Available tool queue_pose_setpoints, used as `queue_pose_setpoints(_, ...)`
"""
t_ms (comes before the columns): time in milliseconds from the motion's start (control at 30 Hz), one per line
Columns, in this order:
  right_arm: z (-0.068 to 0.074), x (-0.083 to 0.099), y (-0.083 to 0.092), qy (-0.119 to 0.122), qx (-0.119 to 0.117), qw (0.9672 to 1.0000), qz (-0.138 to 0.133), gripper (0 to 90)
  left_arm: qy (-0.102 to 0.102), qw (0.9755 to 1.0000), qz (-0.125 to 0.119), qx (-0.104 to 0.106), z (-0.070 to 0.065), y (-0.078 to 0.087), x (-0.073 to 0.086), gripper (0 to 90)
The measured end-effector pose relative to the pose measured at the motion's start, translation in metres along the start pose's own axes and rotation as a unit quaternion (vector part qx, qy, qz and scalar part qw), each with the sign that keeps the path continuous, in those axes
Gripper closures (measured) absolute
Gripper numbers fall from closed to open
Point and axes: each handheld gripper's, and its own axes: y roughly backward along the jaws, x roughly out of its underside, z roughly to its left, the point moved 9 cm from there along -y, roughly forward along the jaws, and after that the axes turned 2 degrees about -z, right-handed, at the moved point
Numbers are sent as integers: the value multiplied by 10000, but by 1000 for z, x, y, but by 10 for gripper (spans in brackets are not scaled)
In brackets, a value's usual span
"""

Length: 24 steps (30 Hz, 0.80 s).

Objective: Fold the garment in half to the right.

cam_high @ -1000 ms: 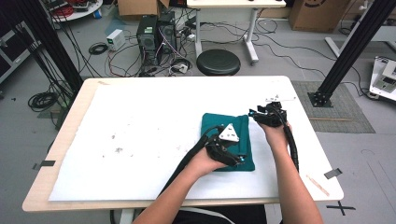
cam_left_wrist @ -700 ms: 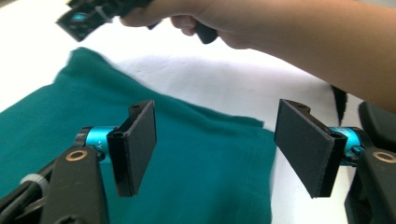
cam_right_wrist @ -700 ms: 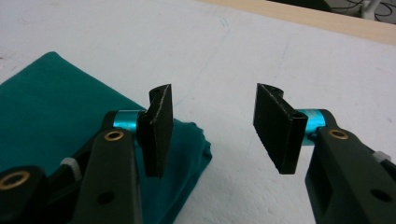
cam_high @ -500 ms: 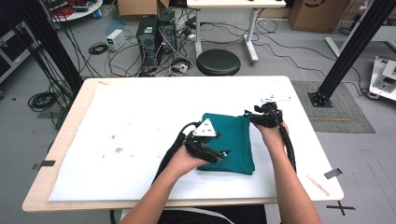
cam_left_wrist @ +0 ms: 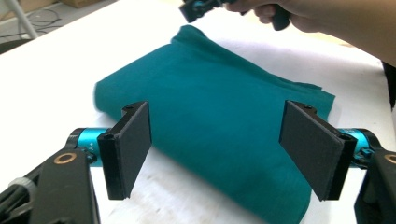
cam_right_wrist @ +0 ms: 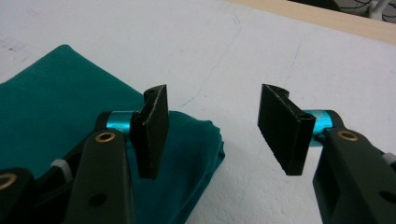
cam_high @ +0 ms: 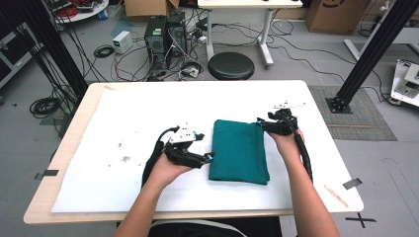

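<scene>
Between my two grippers lies the teal folded cloth, flat on the white table cover, a little right of centre. My left gripper sits just off the cloth's left edge, at about nine o'clock from it, jaws spread wide with nothing between them; in the left gripper view the cloth spreads beyond the parted jaws. My right gripper hovers at the cloth's far right corner, around one o'clock, jaws likewise released; in the right gripper view the corner of the cloth lies beneath the left-hand jaw, though I cannot tell if it touches.

A second ago my left gripper lay over the cloth's middle; half a second ago it was at the left edge; now it has drawn clear to the left. The cloth looks smoother and squarer than before. My right gripper has barely moved.

Beyond the table, at twelve o'clock, stands a round black stool, with computer towers and loose cables at eleven. A black frame leg rises at two o'clock. Nothing lies in the way of either gripper.
</scene>
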Motion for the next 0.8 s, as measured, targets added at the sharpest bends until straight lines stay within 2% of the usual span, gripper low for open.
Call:
queue_pose_setpoints(100, 2, 0, 0, 18, -5, 10000, 14, 434, 6, 9999, -10, -117, 8, 9, 2, 253)
queue_pose_setpoints(233, 6, -1, -1, 84, -45, 10000, -17, 423, 140, 9993, -102, -327, 22, 20, 6, 250)
queue_pose_setpoints(400, 7, 6, -10, 124, -42, 9997, 197, 419, 194, 9980, -130, -581, 37, 33, 9, 250)
queue_pose_setpoints(467, 6, 11, -16, 84, -125, 9994, 324, 489, 263, 9975, -164, -628, 41, 37, 9, 250)
queue_pose_setpoints(533, 8, 17, -20, 14, -302, 9982, 525, 644, 289, 9972, -166, -664, 45, 39, 11, 250)
queue_pose_setpoints(600, 11, 20, -22, 101, -363, 9974, 611, 777, 331, 9969, -180, -693, 48, 41, 12, 250)
queue_pose_setpoints(700, 13, 17, -19, 188, -349, 9977, 556, 818, 360, 9965, -200, -733, 50, 44, 12, 250)
queue_pose_setpoints(733, 11, 17, -18, 187, -289, 9978, 570, 819, 356, 9965, -190, -735, 51, 45, 12, 250)
queue_pose_setpoints(800, 9, 18, -16, 102, -322, 9977, 590, 819, 365, 9963, -207, -751, 51, 47, 12, 250)
